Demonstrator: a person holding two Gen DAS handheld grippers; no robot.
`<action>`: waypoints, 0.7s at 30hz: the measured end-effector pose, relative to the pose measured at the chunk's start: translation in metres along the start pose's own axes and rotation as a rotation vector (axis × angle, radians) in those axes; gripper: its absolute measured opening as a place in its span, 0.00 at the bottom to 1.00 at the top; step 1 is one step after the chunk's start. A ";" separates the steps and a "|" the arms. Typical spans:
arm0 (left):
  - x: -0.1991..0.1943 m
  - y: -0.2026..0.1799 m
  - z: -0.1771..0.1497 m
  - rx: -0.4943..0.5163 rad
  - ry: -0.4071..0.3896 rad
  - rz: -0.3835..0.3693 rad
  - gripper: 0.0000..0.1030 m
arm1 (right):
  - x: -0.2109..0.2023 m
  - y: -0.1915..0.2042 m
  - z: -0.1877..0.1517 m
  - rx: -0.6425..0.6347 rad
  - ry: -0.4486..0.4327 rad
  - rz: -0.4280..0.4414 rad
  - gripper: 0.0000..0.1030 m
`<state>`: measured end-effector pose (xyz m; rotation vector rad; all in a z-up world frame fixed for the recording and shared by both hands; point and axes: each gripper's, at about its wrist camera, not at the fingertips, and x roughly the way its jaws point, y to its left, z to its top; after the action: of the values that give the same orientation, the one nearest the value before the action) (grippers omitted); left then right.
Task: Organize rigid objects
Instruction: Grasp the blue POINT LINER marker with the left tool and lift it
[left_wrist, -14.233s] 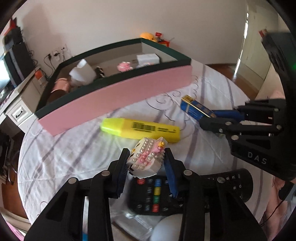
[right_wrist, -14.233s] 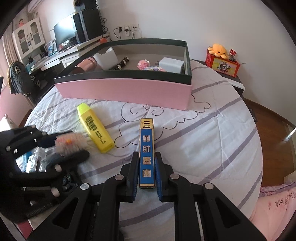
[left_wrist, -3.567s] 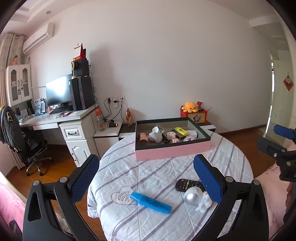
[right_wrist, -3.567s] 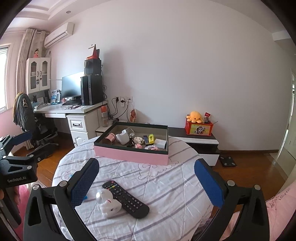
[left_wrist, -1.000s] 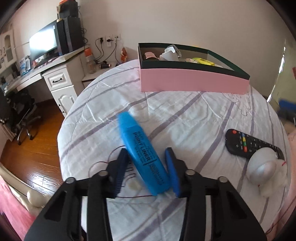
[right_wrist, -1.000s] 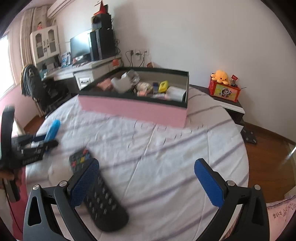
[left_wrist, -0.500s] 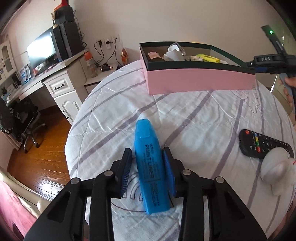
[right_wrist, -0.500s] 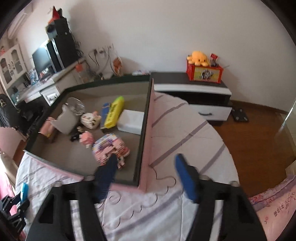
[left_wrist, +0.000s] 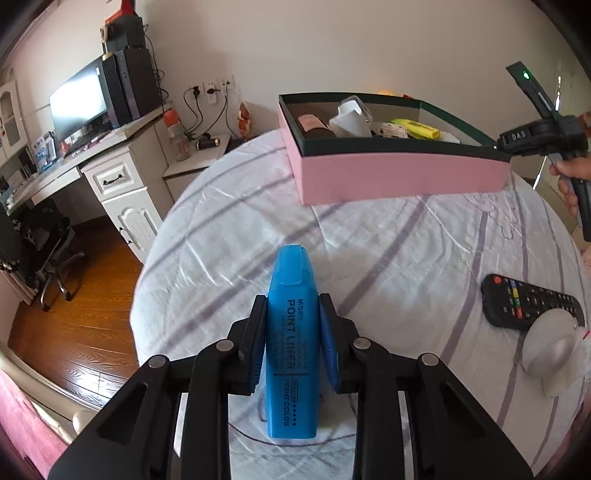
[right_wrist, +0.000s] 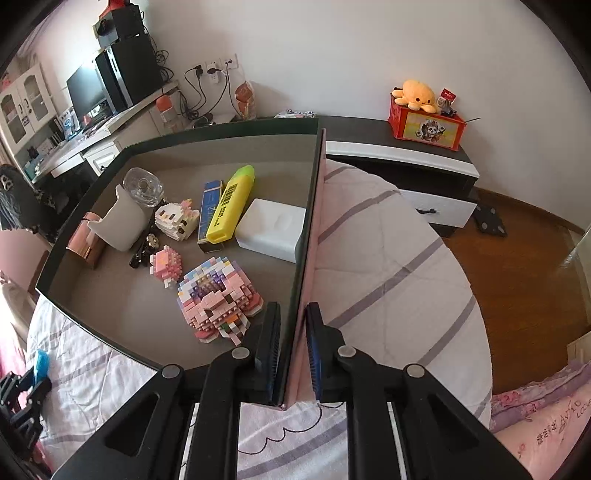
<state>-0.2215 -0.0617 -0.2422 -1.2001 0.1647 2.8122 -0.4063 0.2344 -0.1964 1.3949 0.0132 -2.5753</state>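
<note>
My left gripper (left_wrist: 291, 343), low centre of its view, is closing on the blue highlighter (left_wrist: 291, 350), both pads against its sides; the marker lies on the striped bedspread (left_wrist: 388, 251). My right gripper (right_wrist: 291, 347), bottom centre of its view, pinches the near wall of the pink box (right_wrist: 312, 258). The yellow highlighter (right_wrist: 231, 205) lies inside, upper centre.

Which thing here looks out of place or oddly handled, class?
The right gripper is pinching the box wall near a corner instead of an item. The remote and white toy lie outside the box.
</note>
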 end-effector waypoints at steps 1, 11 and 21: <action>0.001 0.002 0.002 -0.001 -0.002 0.004 0.26 | 0.000 0.000 0.000 0.000 0.000 -0.001 0.13; -0.014 0.017 0.050 0.011 -0.087 0.014 0.26 | 0.001 -0.001 0.003 0.007 0.006 0.001 0.13; -0.002 -0.015 0.139 0.089 -0.140 -0.102 0.26 | 0.001 -0.002 0.004 0.005 0.010 0.001 0.13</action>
<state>-0.3176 -0.0285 -0.1464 -0.9609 0.2102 2.7565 -0.4105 0.2353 -0.1952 1.4091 0.0082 -2.5696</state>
